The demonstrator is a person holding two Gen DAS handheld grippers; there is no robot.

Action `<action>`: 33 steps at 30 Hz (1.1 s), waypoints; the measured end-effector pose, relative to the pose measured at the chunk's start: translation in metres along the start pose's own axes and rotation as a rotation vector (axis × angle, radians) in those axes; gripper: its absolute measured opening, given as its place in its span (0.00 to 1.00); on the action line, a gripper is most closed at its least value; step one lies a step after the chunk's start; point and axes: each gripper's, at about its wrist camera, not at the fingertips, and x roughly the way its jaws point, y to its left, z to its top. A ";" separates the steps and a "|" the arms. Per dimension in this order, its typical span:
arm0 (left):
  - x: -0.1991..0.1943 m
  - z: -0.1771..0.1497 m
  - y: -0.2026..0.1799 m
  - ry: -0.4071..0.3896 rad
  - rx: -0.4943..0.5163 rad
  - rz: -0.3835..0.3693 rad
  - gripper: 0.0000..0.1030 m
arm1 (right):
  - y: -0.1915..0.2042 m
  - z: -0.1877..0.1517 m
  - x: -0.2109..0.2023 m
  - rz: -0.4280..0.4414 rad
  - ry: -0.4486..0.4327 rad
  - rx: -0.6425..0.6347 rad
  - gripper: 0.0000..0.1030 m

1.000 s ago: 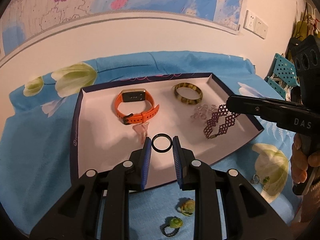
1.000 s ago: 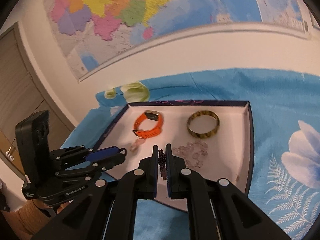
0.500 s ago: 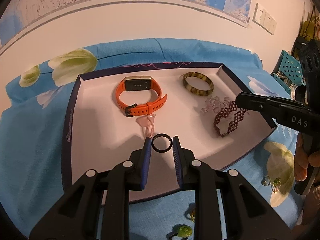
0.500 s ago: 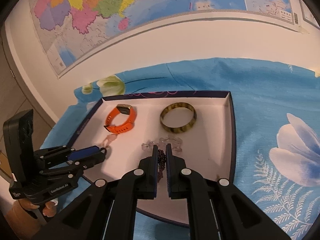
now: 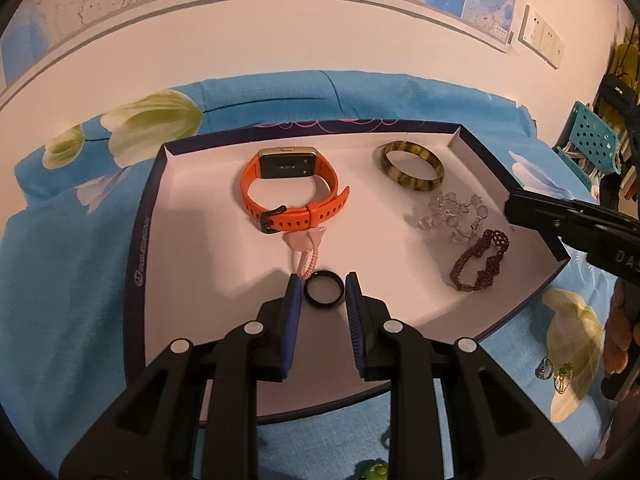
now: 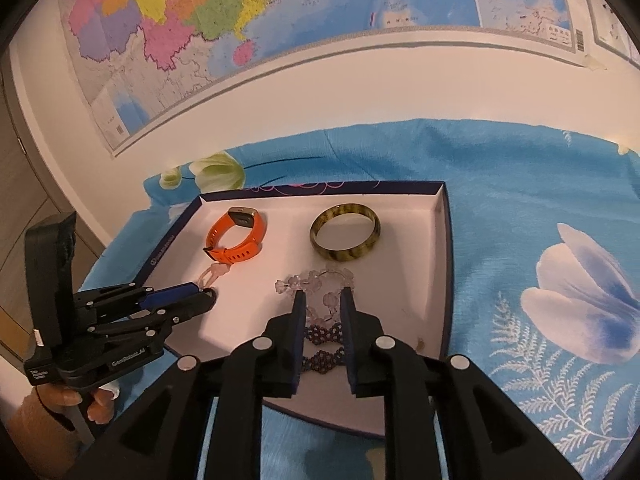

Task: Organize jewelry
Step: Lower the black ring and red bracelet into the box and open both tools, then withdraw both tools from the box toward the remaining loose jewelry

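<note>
Looking along my left gripper (image 5: 323, 294), I see its jaws standing narrowly apart with a black ring (image 5: 323, 286) between the blue pads; the ring seems to touch both pads, though I cannot tell for sure that it is gripped; it sits above the white floor of the tray (image 5: 192, 240), near the front edge; just beyond it lies a pink charm (image 5: 306, 242), and past that an orange watch (image 5: 290, 190); a mottled bangle (image 5: 412, 165) lies at the far right, a clear bead bracelet (image 5: 452, 216) nearer, and a maroon bracelet (image 5: 478, 260) nearer still, flat on the tray; my right gripper's tip (image 5: 532, 210) reaches in from the right above the tray's edge; small rings (image 5: 554, 370) lie on the blue flowered cloth (image 5: 60, 280) outside the tray.

Turning to the right wrist view, my right gripper (image 6: 323, 304) has its jaws a little apart, having just been opening; the maroon bracelet (image 6: 322, 346) lies on the tray (image 6: 436, 264) between them, and the pads do not press it; the clear bead bracelet (image 6: 316, 280) lies just past the fingertips; the bangle (image 6: 345, 232) and watch (image 6: 236, 236) lie farther off; my left gripper (image 6: 206, 294) reaches in from the left, and a hand (image 6: 72, 404) holds its grip.
</note>
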 end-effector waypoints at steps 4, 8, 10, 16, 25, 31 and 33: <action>-0.009 0.000 0.000 -0.028 -0.001 0.015 0.33 | 0.001 -0.003 -0.015 0.001 -0.023 -0.009 0.24; -0.027 -0.002 -0.001 -0.075 0.007 0.034 0.38 | 0.006 -0.010 -0.033 0.008 -0.043 -0.039 0.29; -0.043 -0.005 -0.003 -0.113 0.014 0.039 0.40 | 0.008 -0.015 -0.042 0.015 -0.047 -0.050 0.29; -0.076 -0.023 -0.008 -0.170 0.033 0.032 0.44 | 0.011 -0.037 -0.059 0.012 -0.036 -0.075 0.31; -0.102 -0.064 -0.003 -0.187 0.029 0.032 0.57 | 0.013 -0.079 -0.066 -0.002 0.027 -0.081 0.38; -0.109 -0.086 -0.004 -0.172 0.050 0.033 0.57 | 0.016 -0.096 -0.070 -0.010 0.045 -0.087 0.44; -0.111 -0.091 -0.005 -0.169 0.055 0.027 0.57 | 0.017 -0.100 -0.071 -0.015 0.049 -0.087 0.44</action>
